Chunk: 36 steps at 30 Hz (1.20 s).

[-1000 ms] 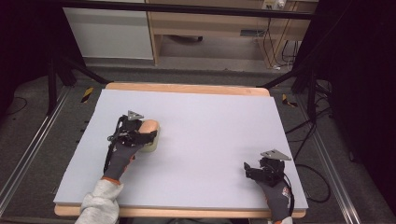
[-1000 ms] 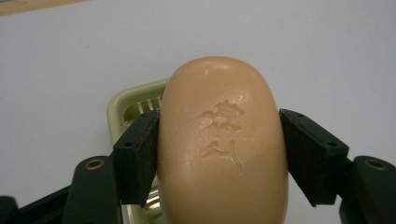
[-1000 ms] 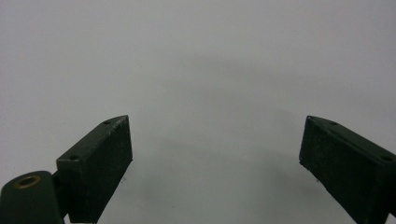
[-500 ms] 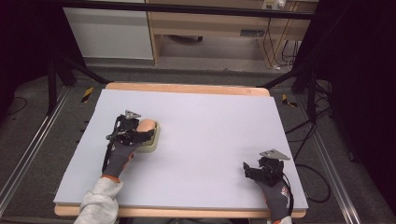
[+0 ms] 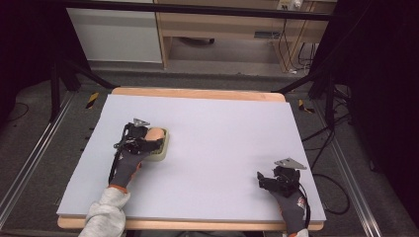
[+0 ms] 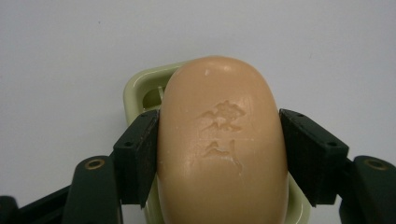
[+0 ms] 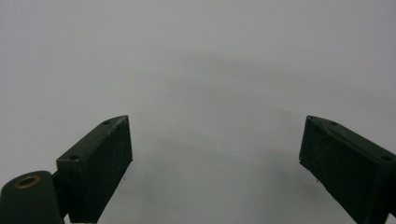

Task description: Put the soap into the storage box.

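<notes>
A peach-coloured soap bar point(image 6: 222, 144) with embossed marks lies lengthwise over a pale green soap dish point(image 6: 140, 88). My left gripper point(image 6: 219, 154) is shut on the soap, one black jaw pressed against each long side. In the high view, the soap bar point(image 5: 155, 134) and the soap dish point(image 5: 162, 152) sit on the left half of the table, with the left gripper point(image 5: 152, 141) over them. My right gripper point(image 5: 263, 178) rests near the front right corner. In its own view the right gripper point(image 7: 215, 163) is open with nothing between its jaws.
The work surface is a pale lavender board point(image 5: 222, 133) edged in wood point(image 5: 197, 94). Metal rails and cables run along the floor on both sides, and shelving stands beyond the far edge.
The left gripper has shifted very slightly over the dish while gripping the soap. The right gripper has stayed in place.
</notes>
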Tool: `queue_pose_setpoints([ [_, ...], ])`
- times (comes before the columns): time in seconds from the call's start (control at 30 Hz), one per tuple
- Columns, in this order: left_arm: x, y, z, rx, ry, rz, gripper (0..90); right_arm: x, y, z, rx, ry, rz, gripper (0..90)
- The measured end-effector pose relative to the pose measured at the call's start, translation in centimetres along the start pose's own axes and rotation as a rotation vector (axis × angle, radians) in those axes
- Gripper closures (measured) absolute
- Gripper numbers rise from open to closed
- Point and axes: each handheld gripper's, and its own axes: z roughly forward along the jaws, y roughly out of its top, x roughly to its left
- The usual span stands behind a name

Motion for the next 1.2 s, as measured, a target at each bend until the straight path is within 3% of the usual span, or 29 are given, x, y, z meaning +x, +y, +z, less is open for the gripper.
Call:
queue_pose_setpoints([
  [1.2,0.1,-0.6,1.2,0.023,-0.007,-0.009,31.1,0.1,0.0,0.0,0.004,-0.003,-0.007,9.6],
])
